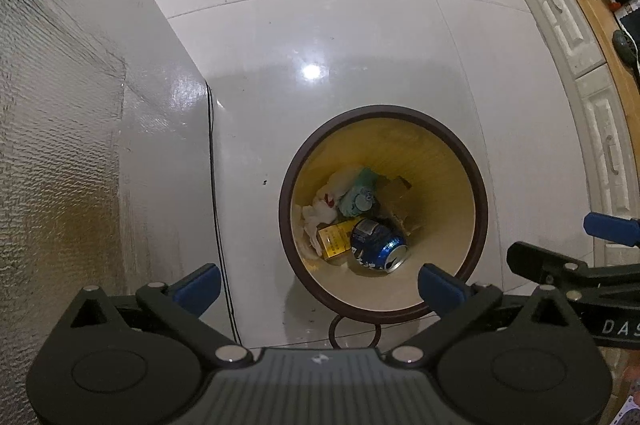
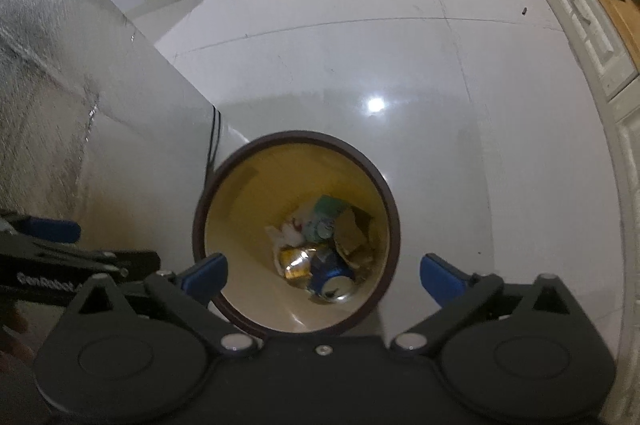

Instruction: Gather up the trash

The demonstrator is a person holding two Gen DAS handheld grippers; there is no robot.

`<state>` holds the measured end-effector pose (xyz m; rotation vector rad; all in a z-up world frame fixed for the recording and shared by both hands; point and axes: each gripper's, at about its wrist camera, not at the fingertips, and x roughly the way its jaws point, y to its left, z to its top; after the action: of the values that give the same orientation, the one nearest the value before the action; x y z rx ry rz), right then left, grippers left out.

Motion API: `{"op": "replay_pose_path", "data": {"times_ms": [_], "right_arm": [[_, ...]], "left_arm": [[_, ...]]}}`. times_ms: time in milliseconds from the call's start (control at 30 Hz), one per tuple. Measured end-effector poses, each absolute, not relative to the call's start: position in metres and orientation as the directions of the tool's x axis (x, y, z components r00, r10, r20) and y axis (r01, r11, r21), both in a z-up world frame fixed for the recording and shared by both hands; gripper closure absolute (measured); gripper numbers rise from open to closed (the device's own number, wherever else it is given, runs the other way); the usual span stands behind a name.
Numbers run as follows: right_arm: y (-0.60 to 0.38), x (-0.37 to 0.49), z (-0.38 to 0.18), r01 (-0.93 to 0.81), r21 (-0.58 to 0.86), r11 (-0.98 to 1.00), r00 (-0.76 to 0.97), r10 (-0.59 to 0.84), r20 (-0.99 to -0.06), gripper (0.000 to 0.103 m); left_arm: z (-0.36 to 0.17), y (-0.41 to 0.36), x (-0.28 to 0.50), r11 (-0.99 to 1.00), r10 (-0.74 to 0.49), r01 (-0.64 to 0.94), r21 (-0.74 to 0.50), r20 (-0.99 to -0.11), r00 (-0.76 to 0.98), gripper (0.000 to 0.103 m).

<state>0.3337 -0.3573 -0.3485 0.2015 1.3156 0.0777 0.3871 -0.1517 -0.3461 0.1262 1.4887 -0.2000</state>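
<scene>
Bin (image 1: pixel 400 145), blue can (image 1: pixel 378 245), yellow box (image 1: pixel 334 240) inside

Both hand-held grippers, left (image 1: pixel 319 287) and right (image 2: pixel 324 275), point downward, spread wide, empty.

Dim, greyish light is falling; a lamp's glare spot (image 1: pixel 312 71) is shining on the floor (image 1: pixel 360 37) beyond the fingers (image 1: pixel 438 287); edges are bending and darkening.
</scene>
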Motion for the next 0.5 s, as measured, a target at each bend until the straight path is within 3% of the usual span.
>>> {"op": "replay_pose_path", "data": {"times_ms": [500], "right_arm": [[-0.360,0.328,-0.330,0.056,0.188,0.981,0.258,0.168,-0.951,0.000]], "left_arm": [[-0.325,-0.142,0.377,0.980,-0.036,0.200,-0.017,-0.995,0.093,0.000]]}}
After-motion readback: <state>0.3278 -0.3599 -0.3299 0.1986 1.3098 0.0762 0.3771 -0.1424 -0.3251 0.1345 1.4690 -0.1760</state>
